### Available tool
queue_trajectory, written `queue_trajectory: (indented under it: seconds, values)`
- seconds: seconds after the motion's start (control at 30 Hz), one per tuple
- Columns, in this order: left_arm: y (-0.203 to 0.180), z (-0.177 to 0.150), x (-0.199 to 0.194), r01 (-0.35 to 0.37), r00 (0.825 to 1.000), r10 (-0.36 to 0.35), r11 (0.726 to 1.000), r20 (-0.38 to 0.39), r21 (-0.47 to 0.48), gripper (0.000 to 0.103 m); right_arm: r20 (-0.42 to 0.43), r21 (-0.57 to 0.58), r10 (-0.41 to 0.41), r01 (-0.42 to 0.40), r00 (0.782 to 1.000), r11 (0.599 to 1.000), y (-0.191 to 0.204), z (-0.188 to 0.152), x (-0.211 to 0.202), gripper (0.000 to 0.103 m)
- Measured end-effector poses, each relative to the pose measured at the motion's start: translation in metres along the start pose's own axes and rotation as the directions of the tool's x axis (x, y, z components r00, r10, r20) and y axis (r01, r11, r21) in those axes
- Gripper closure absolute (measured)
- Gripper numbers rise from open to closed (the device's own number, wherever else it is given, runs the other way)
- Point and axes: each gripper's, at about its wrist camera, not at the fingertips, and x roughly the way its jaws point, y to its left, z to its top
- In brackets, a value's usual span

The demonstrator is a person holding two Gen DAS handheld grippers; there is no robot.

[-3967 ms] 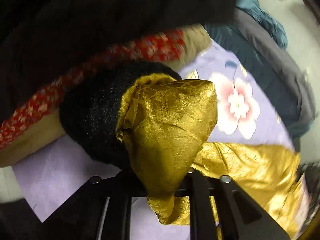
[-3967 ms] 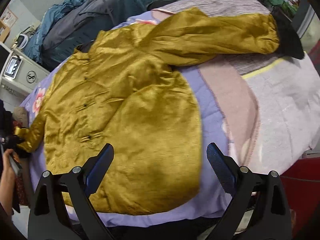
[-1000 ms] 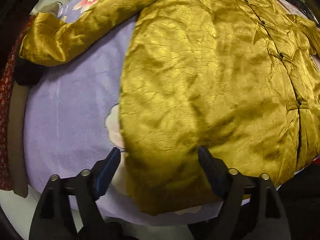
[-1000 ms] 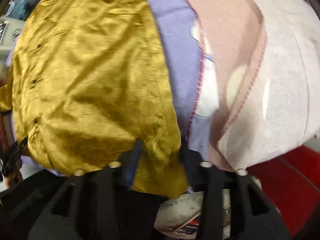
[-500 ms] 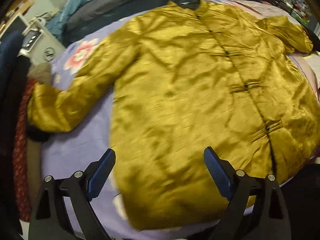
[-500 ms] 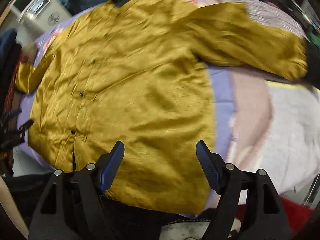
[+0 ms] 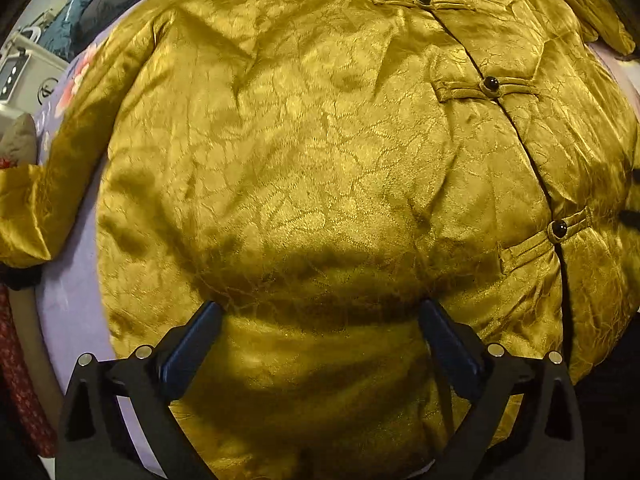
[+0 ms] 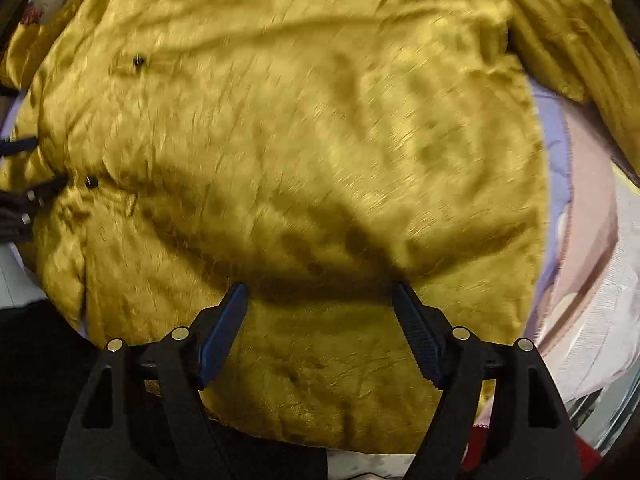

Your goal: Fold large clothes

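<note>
A shiny gold jacket (image 7: 320, 152) with black knot buttons lies spread front-up on a lilac floral bedspread (image 7: 72, 304). It fills the left wrist view and also the right wrist view (image 8: 304, 140). My left gripper (image 7: 320, 312) is open and hovers close over the jacket's left front panel near the hem. My right gripper (image 8: 320, 292) is open and hovers close over the right front panel near the hem. One sleeve (image 7: 44, 188) runs out to the left, the other (image 8: 576, 44) to the upper right. The left gripper also shows at the left edge of the right wrist view (image 8: 24, 200).
A pink and white blanket (image 8: 592, 216) lies beside the jacket on the right. A grey appliance (image 7: 20, 68) and dark bundled clothes (image 7: 100, 0) sit beyond the bed's far left. A red patterned cloth (image 7: 16, 380) hangs at the left edge.
Both grippers have dropped closer to the jacket near its hem, so it now fills both views. Both stay open. One second ago the right one was shut on the hem.
</note>
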Motion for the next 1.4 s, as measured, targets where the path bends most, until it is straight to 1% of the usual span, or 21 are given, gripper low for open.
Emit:
queue_trajectory:
  seconds: [0.1, 0.17, 0.23, 0.27, 0.37, 0.4, 0.53, 0.57, 0.7, 0.83, 0.87, 0.9, 0.93, 1.0, 1.03, 1.07, 1.17, 1.23, 1.3, 1.33, 1.4]
  values:
    - [-0.004, 0.011, -0.021, -0.038, 0.996, 0.037, 0.999, 0.08, 0.001, 0.007, 0.121, 0.175, 0.034, -0.055, 0.992, 0.983, -0.047, 0.013, -0.033, 0.028]
    - [-0.004, 0.02, -0.031, -0.04, 0.994, 0.04, 0.999, 0.104, -0.009, 0.007, 0.207, 0.322, 0.031, -0.098, 0.978, 0.941, -0.093, 0.017, -0.053, 0.028]
    - [-0.005, 0.03, -0.041, -0.035, 0.991, 0.038, 0.999, 0.128, -0.028, 0.007, 0.291, 0.472, 0.006, -0.149, 0.957, 0.869, -0.148, 0.016, -0.068, 0.028]
    - [-0.007, 0.033, -0.044, -0.033, 0.99, 0.038, 0.999, 0.137, -0.037, 0.007, 0.328, 0.542, -0.008, -0.181, 0.944, 0.82, -0.178, 0.013, -0.073, 0.028]
    - [-0.006, 0.045, -0.051, -0.022, 0.987, 0.032, 0.998, 0.156, -0.064, 0.007, 0.41, 0.699, -0.037, -0.288, 0.912, 0.655, -0.256, -0.003, -0.083, 0.028]
    - [-0.007, 0.053, -0.051, -0.024, 0.987, 0.035, 0.997, 0.159, -0.071, 0.007, 0.438, 0.741, -0.058, -0.324, 0.897, 0.588, -0.284, -0.007, -0.087, 0.028]
    - [-0.009, 0.068, -0.049, -0.04, 0.987, 0.053, 0.995, 0.15, -0.089, 0.007, 0.496, 0.823, -0.174, -0.398, 0.85, 0.405, -0.361, -0.022, -0.095, 0.028]
    - [-0.003, 0.052, -0.058, -0.042, 0.987, 0.055, 0.995, 0.15, -0.094, 0.007, 0.498, 0.834, -0.193, -0.407, 0.845, 0.372, -0.375, -0.022, -0.097, 0.028]
    - [-0.01, 0.033, -0.065, -0.061, 0.988, 0.076, 0.992, 0.134, -0.113, 0.007, 0.528, 0.844, -0.208, -0.482, 0.823, 0.235, -0.42, -0.021, -0.094, 0.028]
    - [-0.016, 0.028, -0.066, -0.069, 0.989, 0.085, 0.988, 0.119, -0.135, 0.007, 0.55, 0.835, -0.209, -0.532, 0.809, 0.138, -0.448, -0.032, -0.085, 0.031]
    - [-0.017, 0.028, -0.066, -0.065, 0.99, 0.082, 0.988, 0.117, -0.14, 0.007, 0.564, 0.825, -0.207, -0.554, 0.799, 0.111, -0.453, -0.034, -0.083, 0.033]
    - [-0.019, 0.028, -0.066, -0.062, 0.99, 0.079, 0.988, 0.116, -0.142, 0.007, 0.584, 0.811, -0.197, -0.579, 0.788, 0.088, -0.457, -0.035, -0.082, 0.04]
    - [-0.021, 0.028, -0.066, -0.059, 0.99, 0.076, 0.988, 0.116, -0.14, 0.007, 0.593, 0.803, -0.181, -0.591, 0.784, 0.072, -0.464, -0.039, -0.074, 0.044]
    - [-0.025, 0.029, -0.066, -0.065, 0.99, 0.08, 0.99, 0.114, -0.129, 0.007, 0.609, 0.792, -0.155, -0.607, 0.778, 0.068, -0.468, -0.039, -0.07, 0.071]
    - [-0.027, 0.03, -0.066, -0.068, 0.99, 0.082, 0.991, 0.113, -0.118, 0.007, 0.614, 0.789, -0.154, -0.609, 0.774, 0.084, -0.469, -0.038, -0.074, 0.072]
    - [-0.029, 0.031, -0.066, -0.07, 0.99, 0.082, 0.992, 0.113, -0.109, 0.007, 0.624, 0.781, -0.159, -0.615, 0.765, 0.108, -0.468, -0.039, -0.081, 0.079]
    - [-0.031, 0.035, -0.07, -0.069, 0.989, 0.08, 0.993, 0.123, -0.094, 0.007, 0.646, 0.764, -0.181, -0.628, 0.742, 0.149, -0.472, -0.047, -0.108, 0.083]
    - [-0.03, 0.036, -0.072, -0.054, 0.989, 0.066, 0.994, 0.131, -0.098, 0.007, 0.649, 0.76, -0.221, -0.629, 0.728, 0.16, -0.478, -0.061, -0.129, 0.085]
    - [-0.027, 0.035, -0.072, -0.036, 0.989, 0.051, 0.994, 0.136, -0.108, 0.007, 0.651, 0.757, -0.256, -0.635, 0.714, 0.154, -0.485, -0.081, -0.144, 0.086]
    - [-0.025, 0.035, -0.071, -0.027, 0.99, 0.043, 0.993, 0.137, -0.115, 0.007, 0.649, 0.759, -0.254, -0.636, 0.717, 0.143, -0.487, -0.089, -0.146, 0.086]
    - [-0.019, 0.032, -0.068, -0.013, 0.991, 0.031, 0.991, 0.133, -0.132, 0.007, 0.62, 0.783, -0.241, -0.607, 0.746, 0.135, -0.488, -0.095, -0.144, 0.086]
